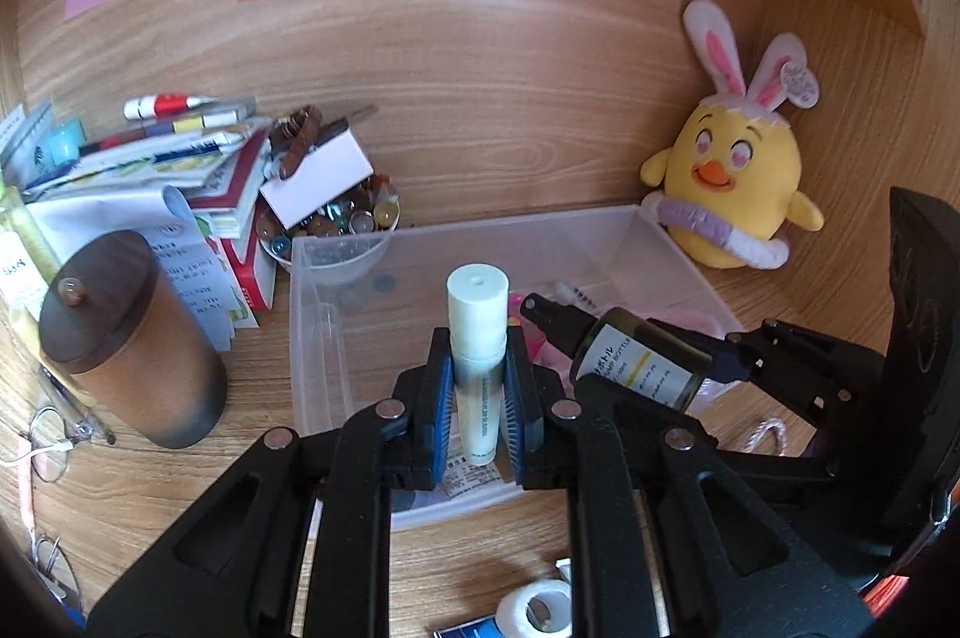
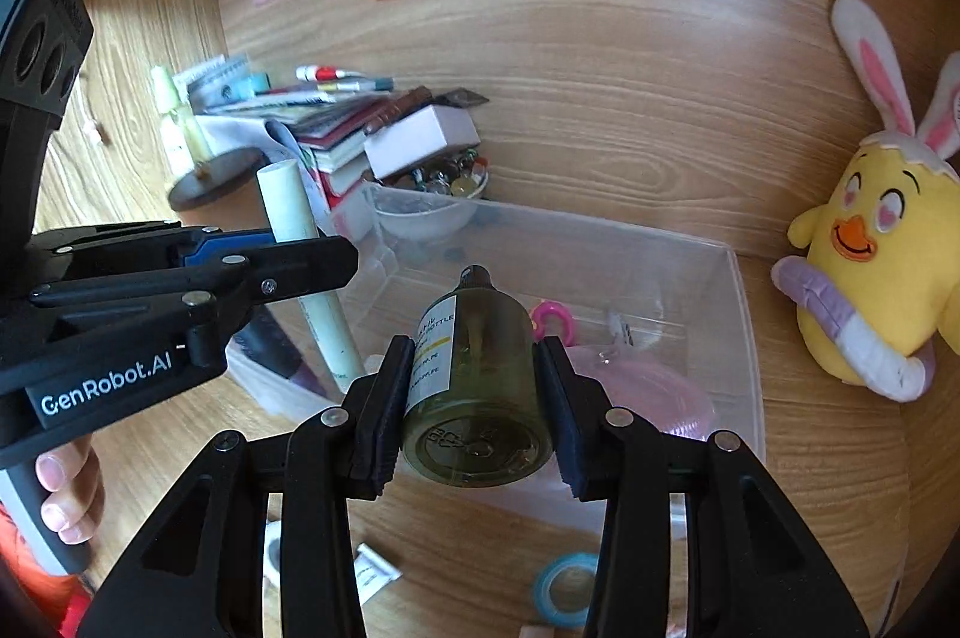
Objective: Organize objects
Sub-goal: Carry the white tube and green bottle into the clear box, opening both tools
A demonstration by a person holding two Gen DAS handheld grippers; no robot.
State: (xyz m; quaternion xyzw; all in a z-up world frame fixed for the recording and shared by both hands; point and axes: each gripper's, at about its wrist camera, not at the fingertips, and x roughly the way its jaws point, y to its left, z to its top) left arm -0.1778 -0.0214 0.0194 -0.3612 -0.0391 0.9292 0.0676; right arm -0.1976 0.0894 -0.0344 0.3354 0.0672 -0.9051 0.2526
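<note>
Wooden desk (image 1: 480,146) backs our clear bin (image 2: 744,314); our left gripper (image 1: 478,386) clamps the light, slick tube (image 1: 477,332) mid-body, our right gripper (image 2: 474,398) grips the rigid spray bottle (image 2: 474,374) low.

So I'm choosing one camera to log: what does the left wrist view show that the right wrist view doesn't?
Only the left wrist view shows the eyeglasses and the whole brown canister.

Only the right wrist view shows the person's fingers and the bottle's base.

Both show the left gripper shut on the pale tube, the right gripper shut on the spray bottle, the clear bin and the chick plush.
</note>
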